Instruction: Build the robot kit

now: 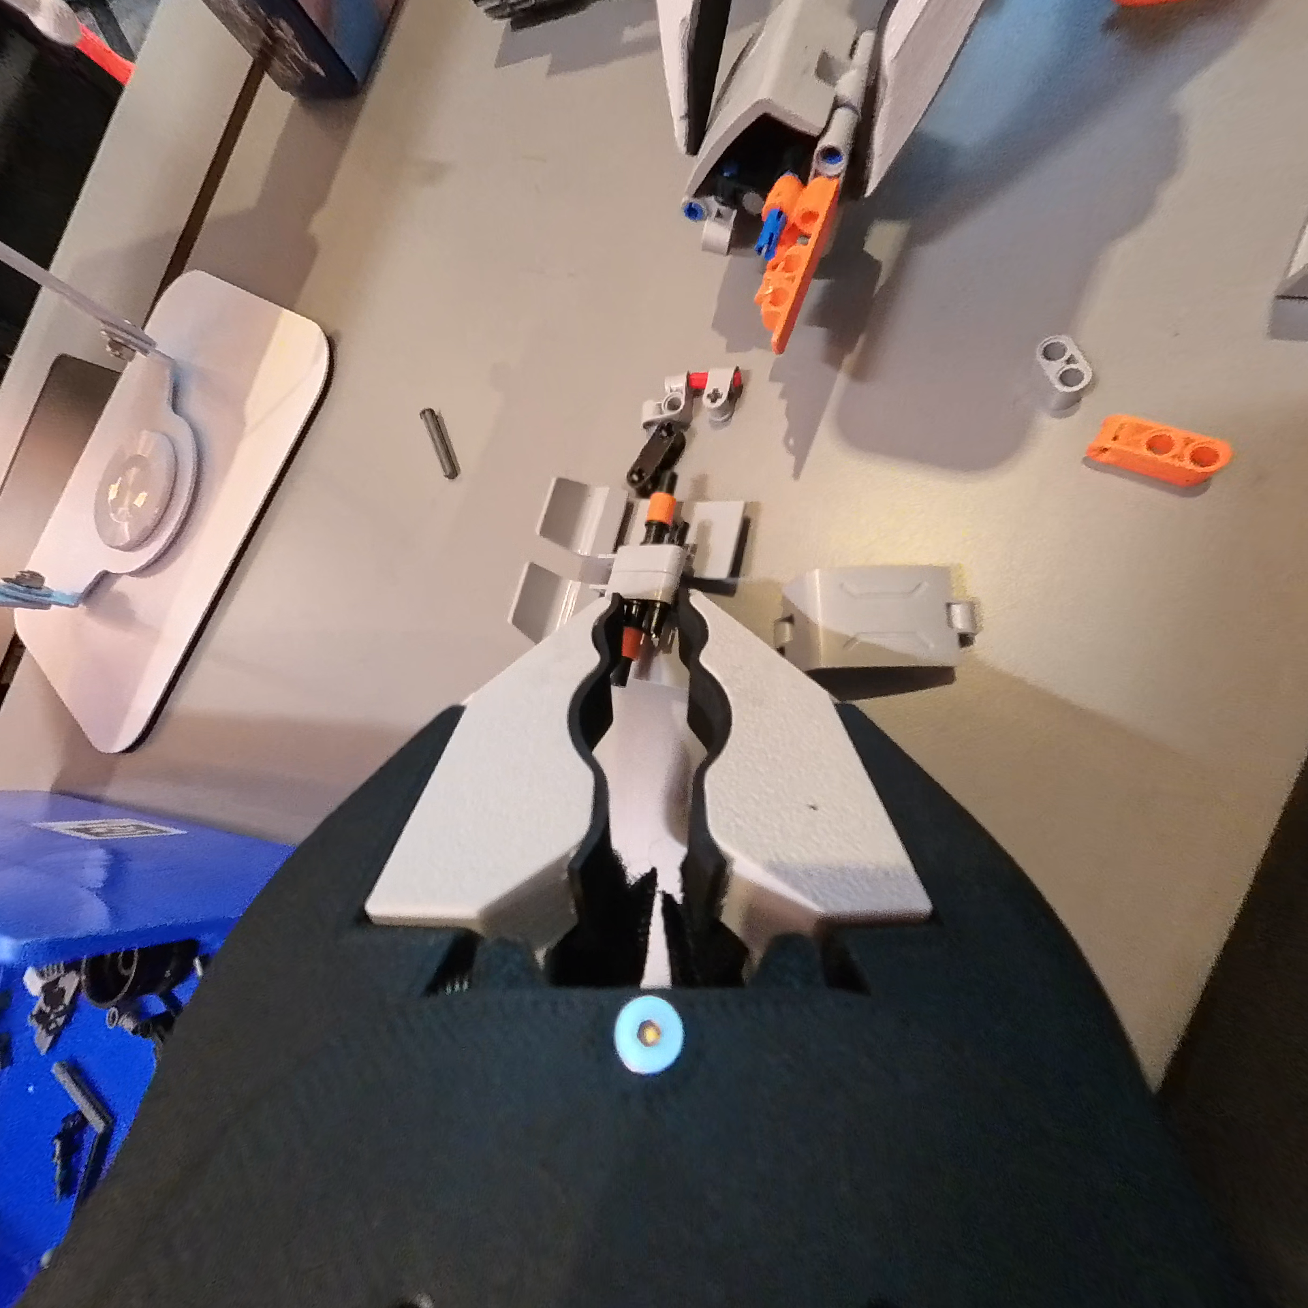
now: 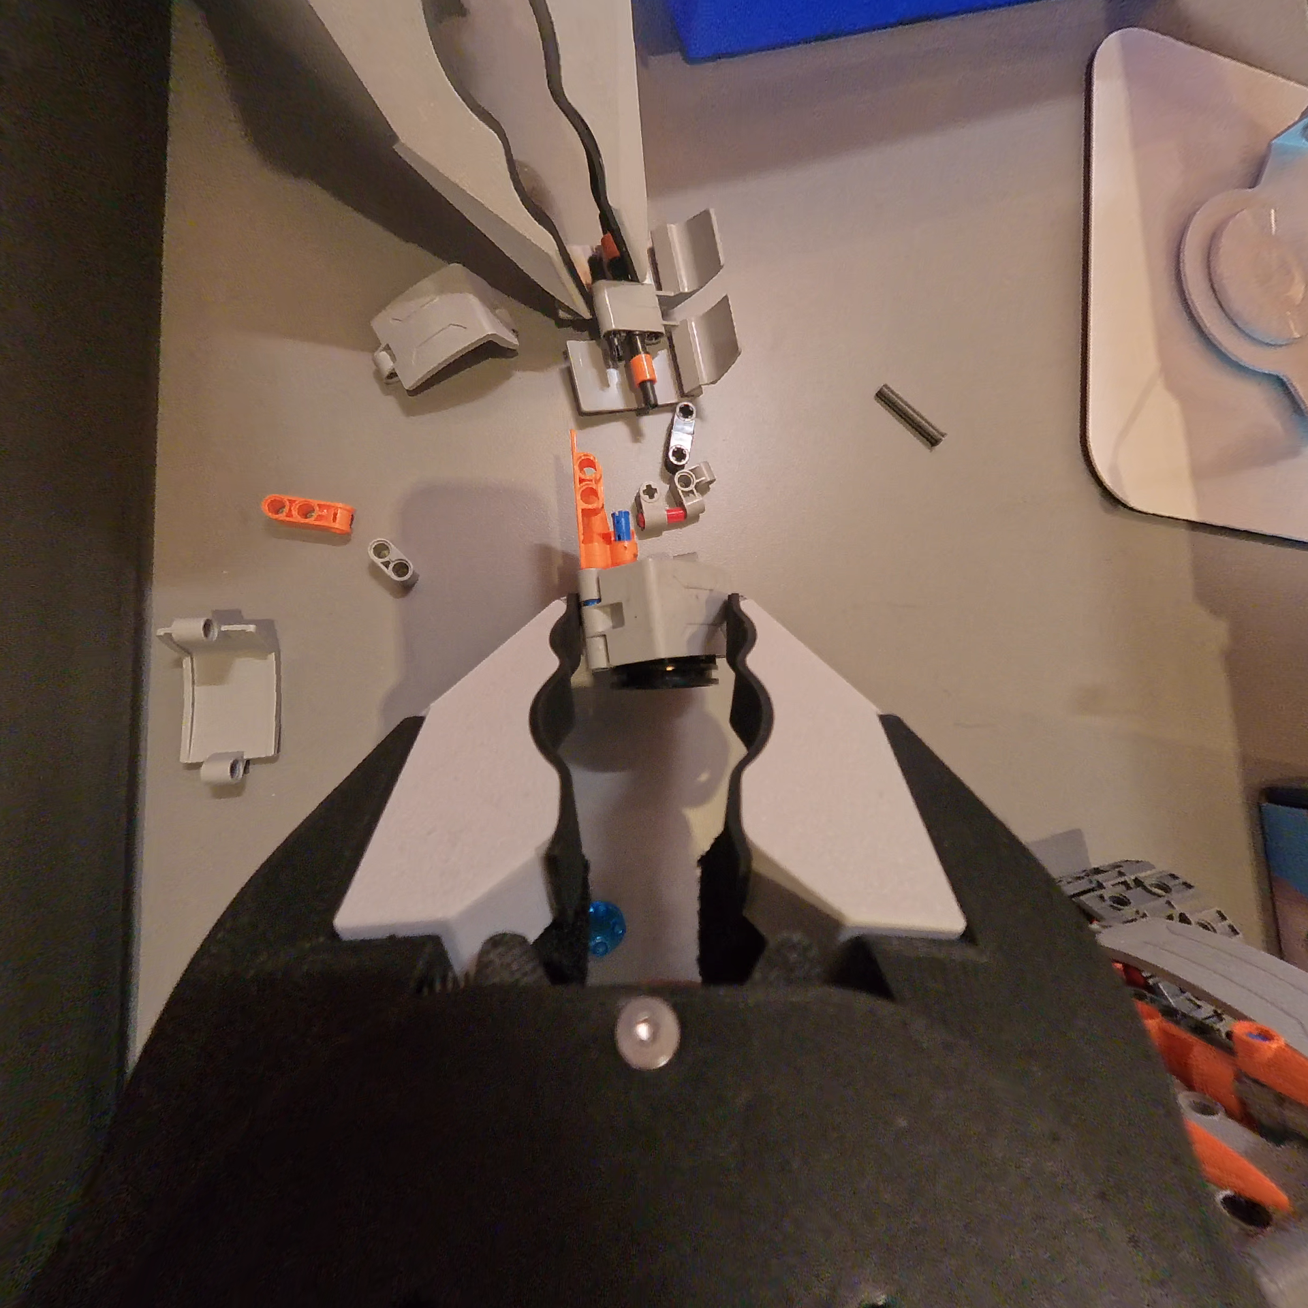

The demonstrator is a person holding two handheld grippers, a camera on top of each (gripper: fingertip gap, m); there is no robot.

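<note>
My left gripper is shut on a small grey building-block assembly with curved grey wing panels, a black axle and an orange bush, held low over the grey table. It also shows in the right wrist view. My right gripper is shut on a grey block assembly with a black wheel underneath and orange beams sticking out in front. That assembly shows in the left wrist view. A black link and a small grey-and-red connector piece lie between the two assemblies.
Loose parts lie on the table: a black axle, a grey panel, an orange beam, a grey two-hole piece, a curved grey panel. A white stand base sits left, a blue bin near left. Left tips to right tips: about 11 cm. My right gripper's tips are some 5 cm from the small grey-and-red connector piece. Look for it in the right wrist view too.
</note>
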